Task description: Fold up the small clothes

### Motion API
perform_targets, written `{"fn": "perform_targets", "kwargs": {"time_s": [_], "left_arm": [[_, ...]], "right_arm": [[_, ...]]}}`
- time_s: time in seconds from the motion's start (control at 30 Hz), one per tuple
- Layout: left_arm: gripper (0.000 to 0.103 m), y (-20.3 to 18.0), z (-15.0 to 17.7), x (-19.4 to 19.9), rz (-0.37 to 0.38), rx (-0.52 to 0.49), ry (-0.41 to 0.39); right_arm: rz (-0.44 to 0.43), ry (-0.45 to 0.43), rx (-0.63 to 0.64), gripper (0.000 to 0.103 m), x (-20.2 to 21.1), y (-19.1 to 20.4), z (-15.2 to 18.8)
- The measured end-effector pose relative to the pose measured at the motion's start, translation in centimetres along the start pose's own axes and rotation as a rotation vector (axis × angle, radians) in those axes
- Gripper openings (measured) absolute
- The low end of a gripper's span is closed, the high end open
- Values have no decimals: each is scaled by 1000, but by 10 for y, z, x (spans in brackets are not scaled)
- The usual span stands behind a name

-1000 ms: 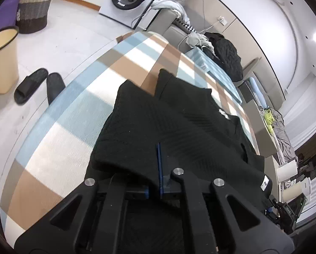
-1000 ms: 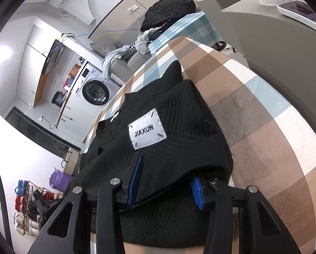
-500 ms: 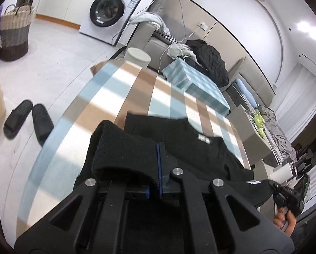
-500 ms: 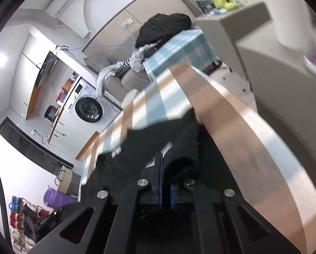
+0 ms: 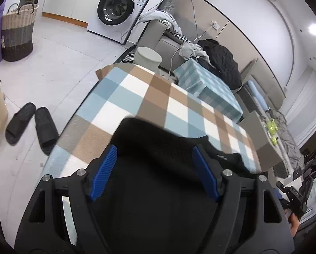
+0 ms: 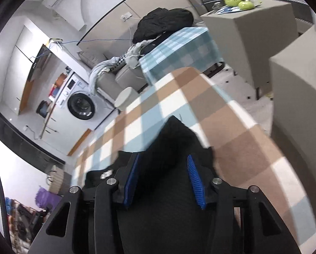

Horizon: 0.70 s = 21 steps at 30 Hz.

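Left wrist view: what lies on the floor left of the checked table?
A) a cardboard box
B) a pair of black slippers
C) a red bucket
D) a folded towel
B: a pair of black slippers lies side by side on the pale floor, just left of the checked table that carries the black garment.

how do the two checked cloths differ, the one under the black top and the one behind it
The near cloth has big brown, blue and white squares; the far cloth has small teal and white checks. The near one carries the black top; the far one has a dark jacket piled at its far end. The near one lies flat on a wide surface; the far one drapes over a narrower piece. Both are checked.
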<state>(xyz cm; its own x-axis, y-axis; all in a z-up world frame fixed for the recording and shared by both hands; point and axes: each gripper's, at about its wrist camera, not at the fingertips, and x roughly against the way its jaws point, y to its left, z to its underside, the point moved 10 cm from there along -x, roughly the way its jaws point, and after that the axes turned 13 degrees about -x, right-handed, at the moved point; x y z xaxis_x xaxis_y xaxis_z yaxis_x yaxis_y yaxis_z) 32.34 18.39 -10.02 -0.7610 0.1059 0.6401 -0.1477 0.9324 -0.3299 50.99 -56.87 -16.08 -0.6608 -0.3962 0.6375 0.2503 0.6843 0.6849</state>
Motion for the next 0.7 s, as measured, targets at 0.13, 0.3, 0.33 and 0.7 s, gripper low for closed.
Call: {"fn": "perform_targets", "kwargs": {"time_s": [0.13,0.3,0.33,0.7], "left_arm": [[72,4,11,-3,-30,-51,26],[72,10,26,-16,-76,-106,91],[72,12,29,-19,-84,-111,108],[57,22,48,-60,-132,-164,223]], "right_arm": [[77,-5,26,47,3,-23,0],[130,12,15,47,-2,-40,-1],[138,7,18,47,-3,-40,-2],[125,0,21,47,-40,-27,-10]]}}
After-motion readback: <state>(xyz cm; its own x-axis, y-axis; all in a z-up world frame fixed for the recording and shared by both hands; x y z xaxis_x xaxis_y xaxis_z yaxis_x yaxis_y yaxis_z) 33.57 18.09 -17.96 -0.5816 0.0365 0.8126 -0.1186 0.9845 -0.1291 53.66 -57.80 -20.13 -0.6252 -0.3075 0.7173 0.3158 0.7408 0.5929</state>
